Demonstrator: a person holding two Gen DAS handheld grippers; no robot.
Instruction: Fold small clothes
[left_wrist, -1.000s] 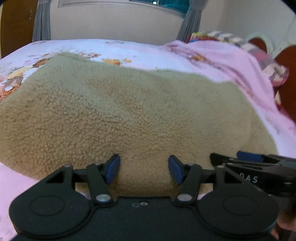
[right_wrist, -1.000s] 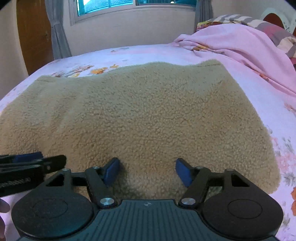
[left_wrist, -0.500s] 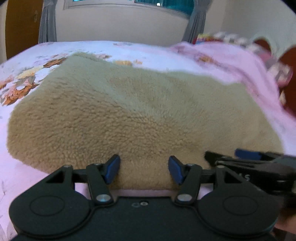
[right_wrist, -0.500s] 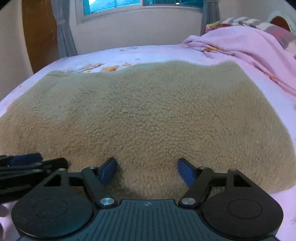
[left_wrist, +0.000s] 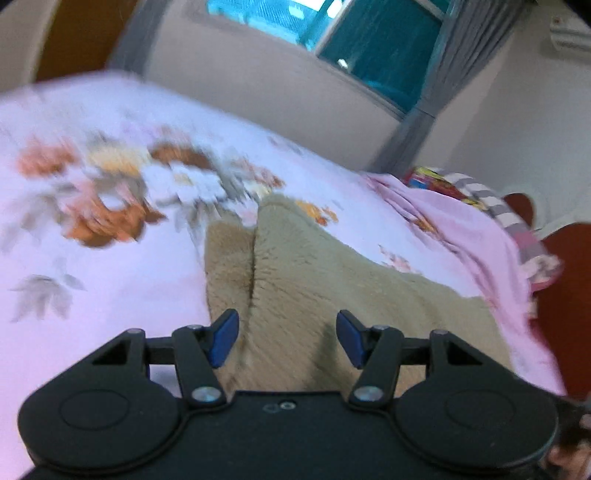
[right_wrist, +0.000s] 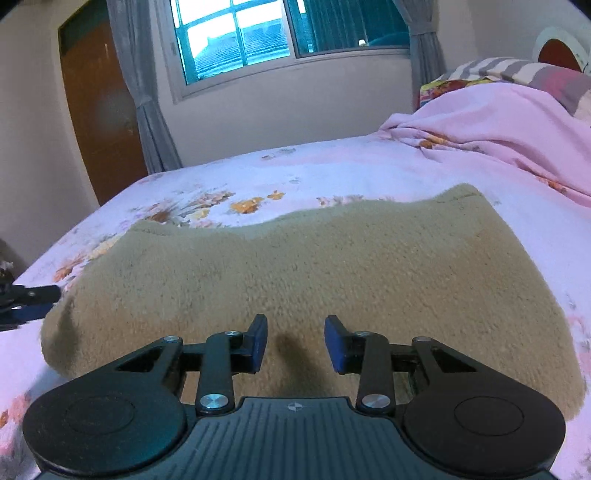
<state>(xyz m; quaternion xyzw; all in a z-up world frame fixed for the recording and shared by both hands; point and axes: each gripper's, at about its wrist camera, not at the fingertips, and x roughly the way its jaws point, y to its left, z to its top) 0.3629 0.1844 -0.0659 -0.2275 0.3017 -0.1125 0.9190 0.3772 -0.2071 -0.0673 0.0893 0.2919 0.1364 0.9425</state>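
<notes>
Now your right gripper (right_wrist: 295, 341) hangs over the near edge of the tan fleece garment (right_wrist: 314, 266) on the floral bedsheet (right_wrist: 332, 166); its jaws have just been closing, gripping nothing. Your left gripper (left_wrist: 287, 338) is released, jaws apart over the fleece's left end, where 2 layers meet.

Beige fleecy garment (right_wrist: 314, 266) folded on the pink floral bed.

The tan, woolly-textured piece of clothing lies flat as a broad rectangle, its long side running left to right, its far edge wavy and the far-right corner slightly peaked. At its left end (left_wrist: 236, 266) two layers meet along a dark crease, one lapped over the other.
</notes>
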